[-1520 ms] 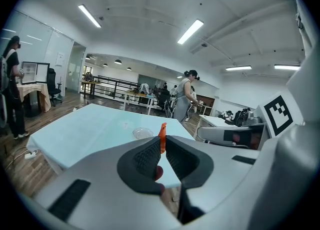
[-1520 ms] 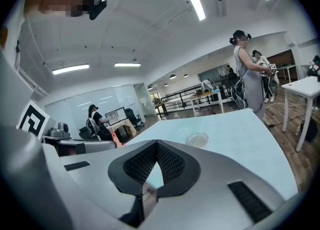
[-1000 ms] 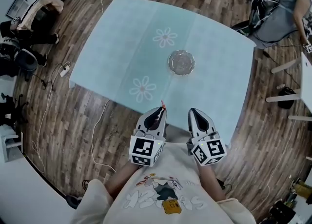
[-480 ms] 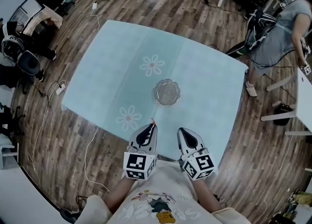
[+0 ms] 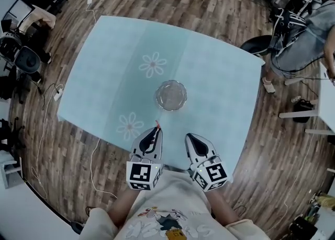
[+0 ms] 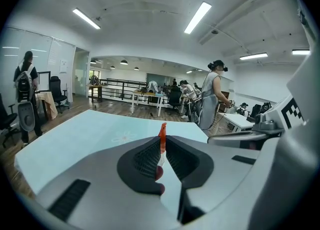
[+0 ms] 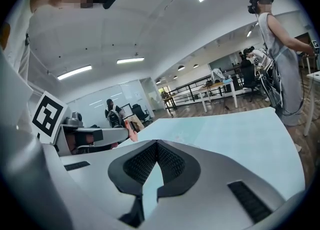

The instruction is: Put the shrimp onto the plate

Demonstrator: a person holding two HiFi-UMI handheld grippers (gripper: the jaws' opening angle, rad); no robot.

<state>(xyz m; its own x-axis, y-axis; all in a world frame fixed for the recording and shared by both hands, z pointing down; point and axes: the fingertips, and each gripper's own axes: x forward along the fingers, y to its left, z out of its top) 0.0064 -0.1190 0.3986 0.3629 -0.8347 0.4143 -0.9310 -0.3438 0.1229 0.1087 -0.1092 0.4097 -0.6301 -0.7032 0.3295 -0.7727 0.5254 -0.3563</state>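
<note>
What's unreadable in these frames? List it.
shrimp: left gripper view, body mostly hidden between the left gripper's shut jaws; only the red tail shows.
plate: head view, too small to tell whether anything lies on it; not seen in either gripper view.
table: head view, near edge partly covered by the left gripper and the right gripper.

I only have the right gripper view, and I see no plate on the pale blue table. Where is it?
Observer: The head view shows a round clear glass plate near the middle of the pale blue table.
Operator: Who has the shrimp?
Observer: The left gripper is shut on the orange-red shrimp, with its tail poking past the jaw tips.
Operator: Over the plate yet?
Observer: No, it hangs by the table's near edge, short of the plate.
</note>
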